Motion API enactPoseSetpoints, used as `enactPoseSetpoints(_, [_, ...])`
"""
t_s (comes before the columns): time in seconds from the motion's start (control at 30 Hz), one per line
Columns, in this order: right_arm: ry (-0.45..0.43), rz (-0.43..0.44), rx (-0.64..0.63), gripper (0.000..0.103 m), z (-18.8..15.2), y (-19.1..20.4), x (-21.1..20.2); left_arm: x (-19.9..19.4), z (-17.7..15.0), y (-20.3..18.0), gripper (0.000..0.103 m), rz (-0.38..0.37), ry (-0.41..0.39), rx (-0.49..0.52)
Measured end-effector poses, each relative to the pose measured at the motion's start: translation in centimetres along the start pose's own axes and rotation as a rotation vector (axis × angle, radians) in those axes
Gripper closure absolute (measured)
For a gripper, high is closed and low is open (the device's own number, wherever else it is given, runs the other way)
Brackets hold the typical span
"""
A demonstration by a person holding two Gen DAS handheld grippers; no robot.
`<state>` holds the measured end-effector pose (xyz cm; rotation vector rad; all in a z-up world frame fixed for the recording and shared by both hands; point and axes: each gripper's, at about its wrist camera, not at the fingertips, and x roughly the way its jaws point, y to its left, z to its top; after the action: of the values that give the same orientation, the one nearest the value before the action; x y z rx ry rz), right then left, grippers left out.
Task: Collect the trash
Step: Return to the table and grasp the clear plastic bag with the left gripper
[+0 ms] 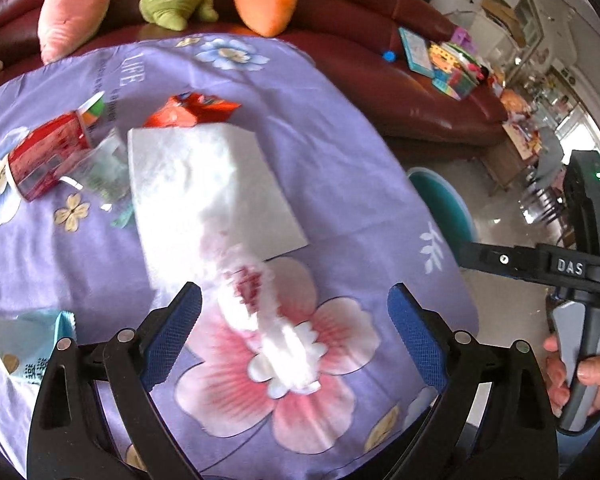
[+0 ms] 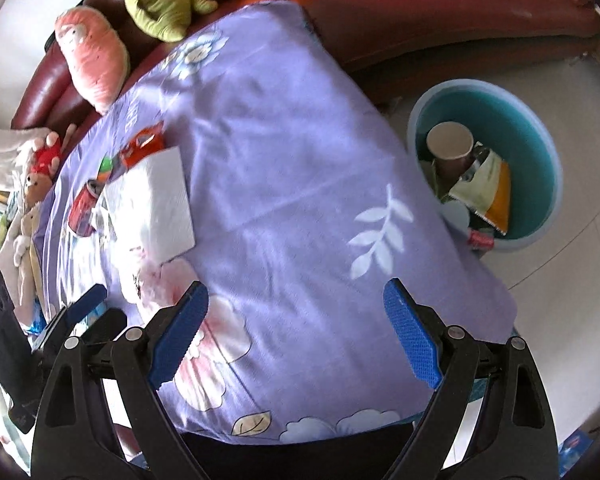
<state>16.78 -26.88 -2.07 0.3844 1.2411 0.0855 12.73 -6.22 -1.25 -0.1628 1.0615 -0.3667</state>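
Purple floral tablecloth [image 1: 340,160], white napkin [image 1: 204,184] amid wrappers, both grippers [image 1: 294,320] [image 2: 296,324] spread empty.

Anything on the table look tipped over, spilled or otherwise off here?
Yes. The red can lies on its side on the purple tablecloth, next to the white tissue, whose near end shows a reddish stain. A torn red wrapper sits behind it. No puddle is visible.

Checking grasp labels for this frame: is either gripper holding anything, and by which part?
Nothing is held. The left gripper is open above the white tissue on the tablecloth; the right gripper is open over bare cloth, with nothing between its fingers.
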Motion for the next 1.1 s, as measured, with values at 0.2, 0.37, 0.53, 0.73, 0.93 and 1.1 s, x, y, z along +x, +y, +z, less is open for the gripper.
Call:
enactPoseSetpoints(0.2, [0.021, 0.0, -0.003, 0.018, -1.4, 0.9, 1.1, 0.9, -1.0, 1.6, 0.009, 0.021, 0.024, -0.026])
enactPoseSetpoints(0.37, [0.048, -0.005, 0.001, 0.018, -1.9, 1.2, 2.4, 2.0, -1.3, 2.0, 0.009, 0.034, 0.036, -0.036])
enactPoseSetpoints(0.53, [0.055, -0.013, -0.003, 0.018, -1.8, 1.2, 2.7, 3.2, -1.5, 2.2, 0.009, 0.049, 0.051, -0.044])
enactPoseSetpoints(0.73, [0.051, -0.018, 0.011, 0.018, -1.5, 0.8, 2.7, 4.1, -1.2, 2.5, 0.009, 0.055, 0.065, -0.045])
enactPoseSetpoints(0.93, [0.062, -0.02, 0.014, 0.018, -1.3, 0.7, 3.2, 4.3, -1.4, 2.1, 0.021, 0.06, 0.053, -0.011])
enactPoseSetpoints(1.1, [0.062, -0.028, -0.01, 0.018, -0.8, 1.7, 3.5, 3.7, -1.4, 2.4, 0.069, 0.032, 0.053, -0.012])
